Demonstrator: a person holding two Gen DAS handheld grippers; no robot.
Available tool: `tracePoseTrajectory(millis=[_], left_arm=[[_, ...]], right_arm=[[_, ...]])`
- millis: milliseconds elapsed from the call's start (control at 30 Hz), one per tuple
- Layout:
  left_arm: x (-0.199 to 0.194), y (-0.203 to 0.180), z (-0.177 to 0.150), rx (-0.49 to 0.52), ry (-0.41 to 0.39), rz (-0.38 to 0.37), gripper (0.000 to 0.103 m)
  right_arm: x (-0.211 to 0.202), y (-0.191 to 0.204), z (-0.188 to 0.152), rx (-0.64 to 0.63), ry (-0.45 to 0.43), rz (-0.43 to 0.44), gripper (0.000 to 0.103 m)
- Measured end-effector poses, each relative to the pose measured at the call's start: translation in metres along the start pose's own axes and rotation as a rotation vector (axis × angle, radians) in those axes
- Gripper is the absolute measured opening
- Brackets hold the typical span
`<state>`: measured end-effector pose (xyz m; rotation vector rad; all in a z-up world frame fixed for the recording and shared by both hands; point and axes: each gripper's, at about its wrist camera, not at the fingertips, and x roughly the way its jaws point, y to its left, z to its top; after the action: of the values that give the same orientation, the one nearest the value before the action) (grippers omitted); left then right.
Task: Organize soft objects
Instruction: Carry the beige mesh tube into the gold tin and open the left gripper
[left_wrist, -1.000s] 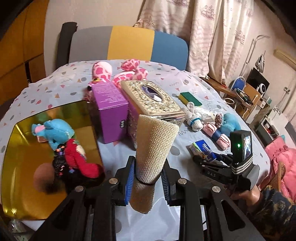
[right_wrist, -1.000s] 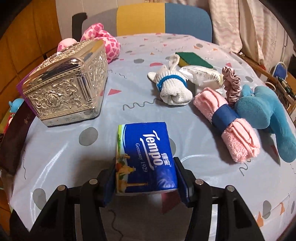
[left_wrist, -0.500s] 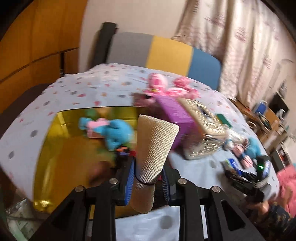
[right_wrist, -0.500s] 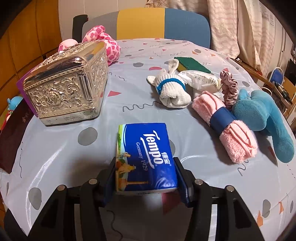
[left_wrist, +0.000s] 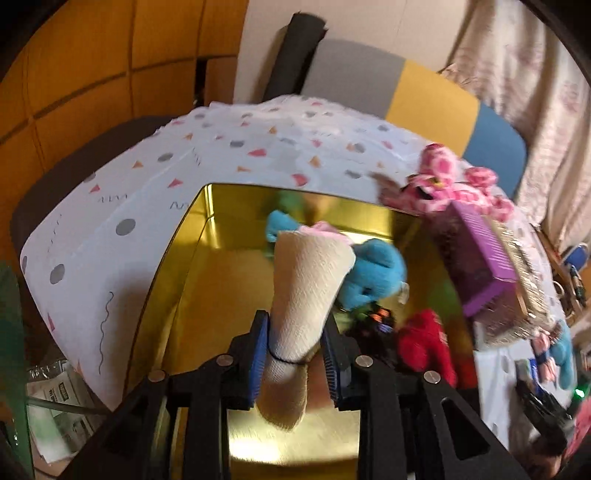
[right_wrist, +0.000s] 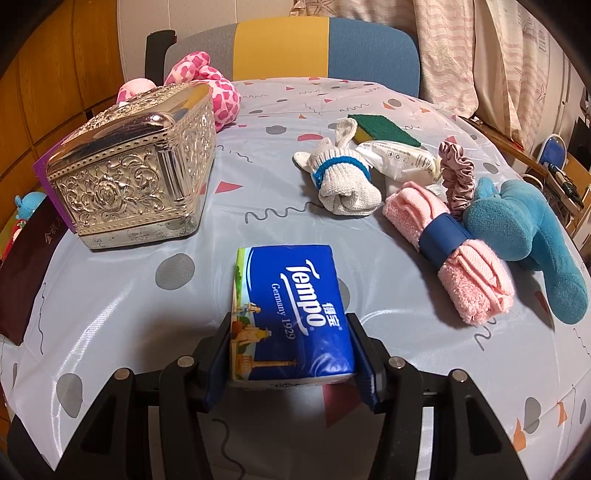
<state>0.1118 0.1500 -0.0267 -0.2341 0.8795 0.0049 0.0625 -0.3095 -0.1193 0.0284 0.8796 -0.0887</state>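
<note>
My left gripper (left_wrist: 295, 343) is shut on a rolled beige cloth (left_wrist: 303, 291) and holds it upright above the gold tray (left_wrist: 199, 236). A blue plush toy (left_wrist: 373, 273) and a red plush (left_wrist: 424, 343) lie in the tray. My right gripper (right_wrist: 291, 350) is shut on a blue Tempo tissue pack (right_wrist: 288, 310), low over the table. A white rolled sock (right_wrist: 343, 181), a pink rolled towel (right_wrist: 450, 251), a mauve scrunchie (right_wrist: 458, 177) and a teal plush (right_wrist: 532, 236) lie to the right.
An ornate silver box (right_wrist: 136, 170) stands left of the tissue pack, with a purple box (left_wrist: 480, 254) and a pink spotted plush (right_wrist: 218, 92) behind it. A green sponge (right_wrist: 384, 129) and a white packet (right_wrist: 399, 158) lie at the back. A chair (right_wrist: 295, 48) stands behind the table.
My left gripper has swung left with the beige cloth, from over the boxes to above the gold tray. My right gripper has barely moved with the tissue pack.
</note>
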Motion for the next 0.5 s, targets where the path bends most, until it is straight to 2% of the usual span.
tracePoseTrajectory(millis=[100,167,233,300,333,433,500], left_arm=[[0.025,0.005,0.009,-0.018,0.039,0.027,0.033],[0.04,0.007,0.016,-0.035,0.066,0.048,0.047],[0.048,0.009,0.019,-0.05,0.065,0.061,0.055],[0.053,0.008,0.02,-0.039,0.063,0.082,0.057],[0.054,0.008,0.019,-0.039,0.063,0.086,0.062],[0.041,0.001,0.015,-0.008,0.003,0.109,0.079],[0.026,-0.007,0.011,0.018,-0.047,0.116,0.084]], right_arm=[[0.0,0.0,0.0,0.0,0.0,0.0,0.057],[0.0,0.0,0.0,0.0,0.0,-0.001,0.057],[0.001,0.001,0.0,-0.001,0.001,-0.002,0.057],[0.001,0.001,0.001,-0.001,0.002,-0.002,0.057],[0.001,0.001,0.001,-0.001,0.002,-0.002,0.057],[0.001,0.001,0.001,-0.001,0.002,-0.003,0.057],[0.001,0.001,0.001,-0.002,0.002,-0.004,0.057]])
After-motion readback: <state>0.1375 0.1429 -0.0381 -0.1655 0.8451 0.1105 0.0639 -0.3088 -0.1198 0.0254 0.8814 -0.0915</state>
